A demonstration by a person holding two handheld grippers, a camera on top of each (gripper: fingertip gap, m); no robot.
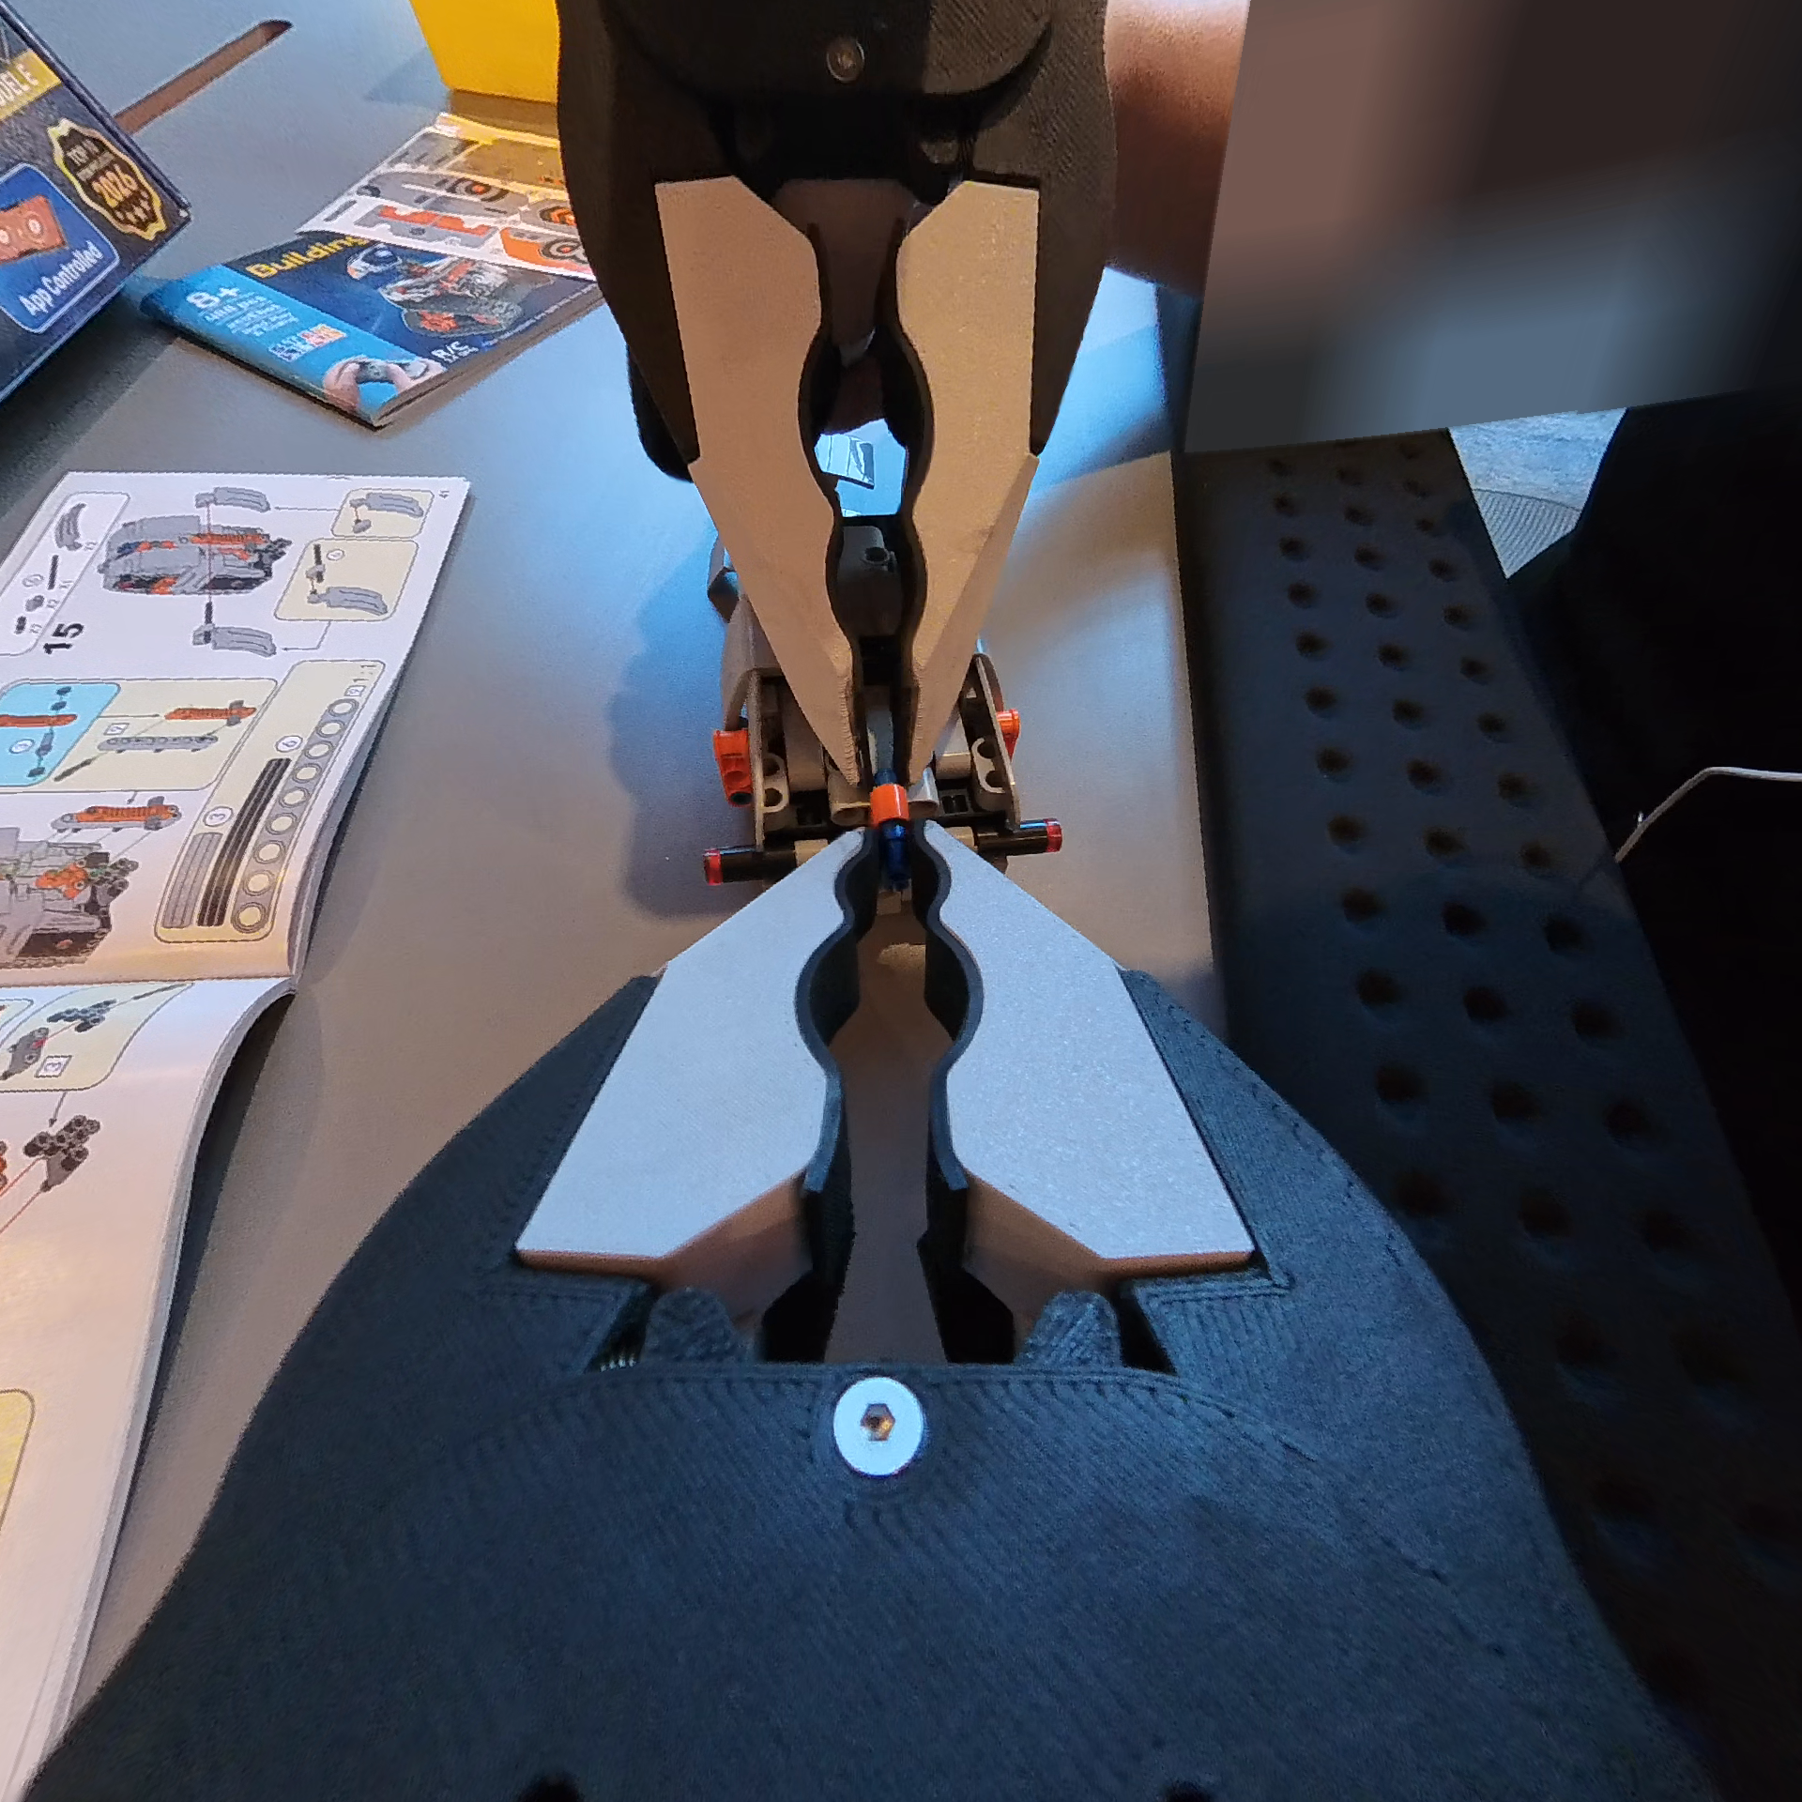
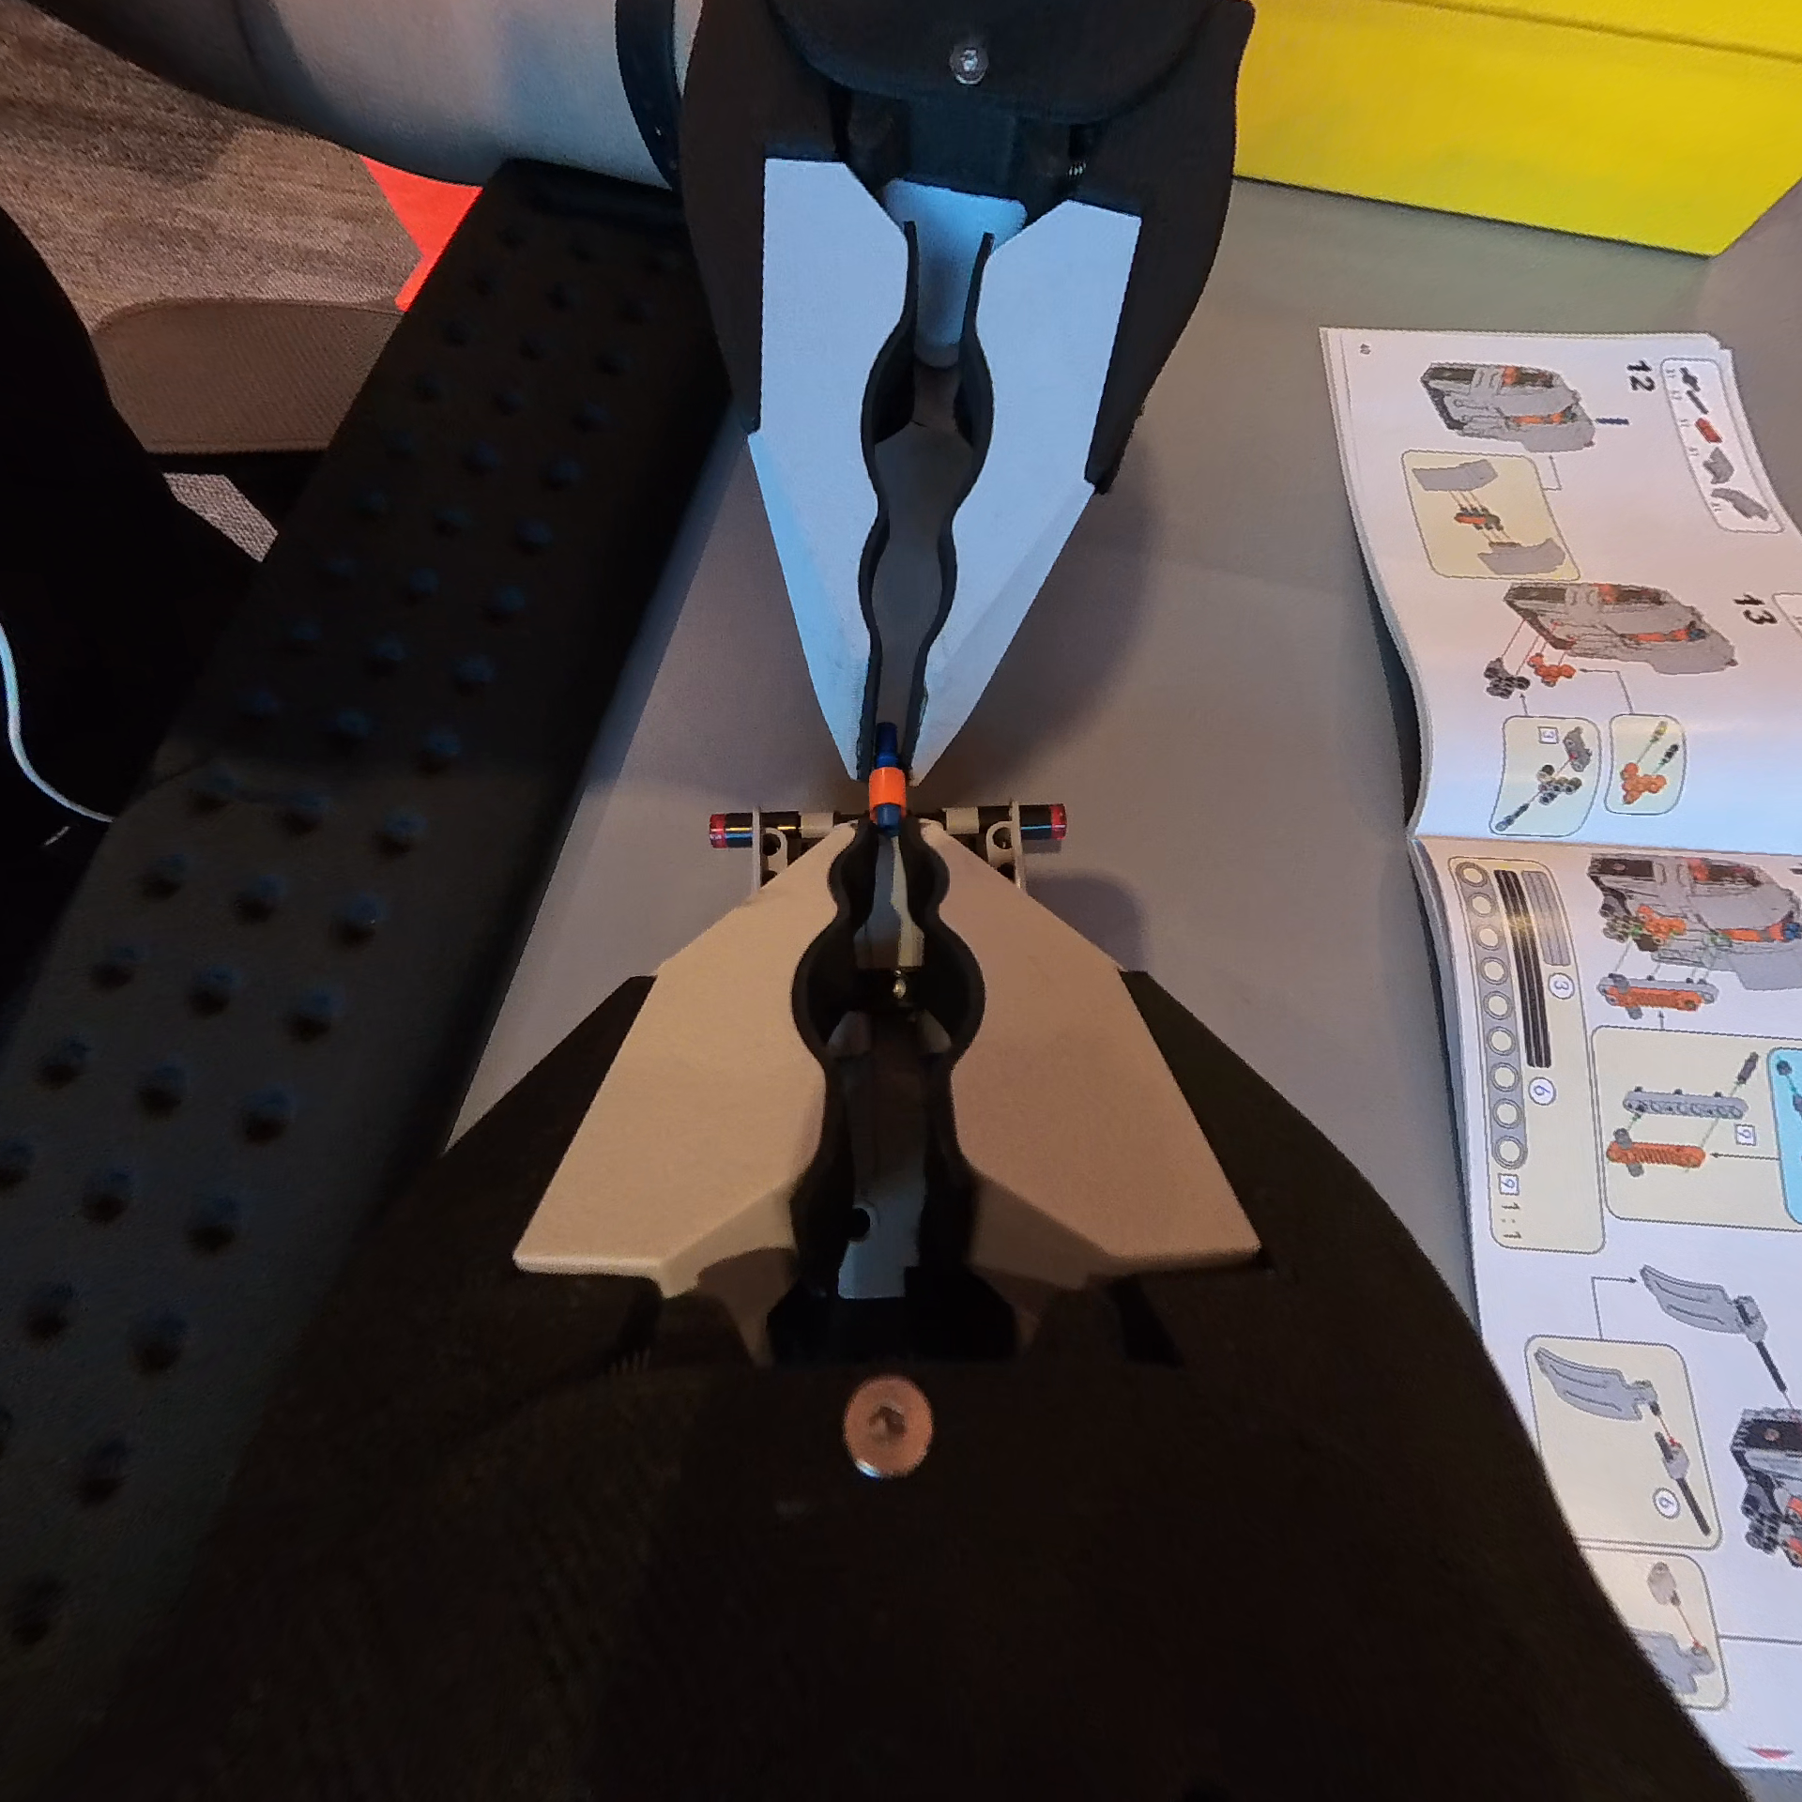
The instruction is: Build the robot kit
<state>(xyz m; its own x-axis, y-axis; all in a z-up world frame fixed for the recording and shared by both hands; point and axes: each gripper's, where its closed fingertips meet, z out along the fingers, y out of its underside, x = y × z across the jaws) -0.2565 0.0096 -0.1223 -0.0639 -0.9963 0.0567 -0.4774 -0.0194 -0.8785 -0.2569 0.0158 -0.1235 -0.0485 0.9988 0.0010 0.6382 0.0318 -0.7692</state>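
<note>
My left gripper (image 1: 892,863) is shut on a short blue pin (image 1: 893,846) that carries an orange bush (image 1: 889,805). The pin's far end meets a grey, black and orange brick model (image 1: 780,780) that stands on the grey table. My right gripper (image 2: 882,834) is shut on a grey beam (image 2: 882,926) of that model. A black cross axle with red ends (image 2: 741,831) shows just past its tips. The two grippers face each other tip to tip: the right one (image 1: 882,770) comes in from the top of the left wrist view, the left one (image 2: 885,770) from the top of the right wrist view.
An open instruction booklet (image 1: 195,731) (image 2: 1609,878) lies beside the model. A second closed booklet (image 1: 390,302) and a dark printed box (image 1: 58,215) lie farther back. A yellow box (image 2: 1511,117) stands at the far edge. A black perforated panel (image 1: 1414,878) (image 2: 341,780) borders the other side. My left and right fingertips are right by each other.
</note>
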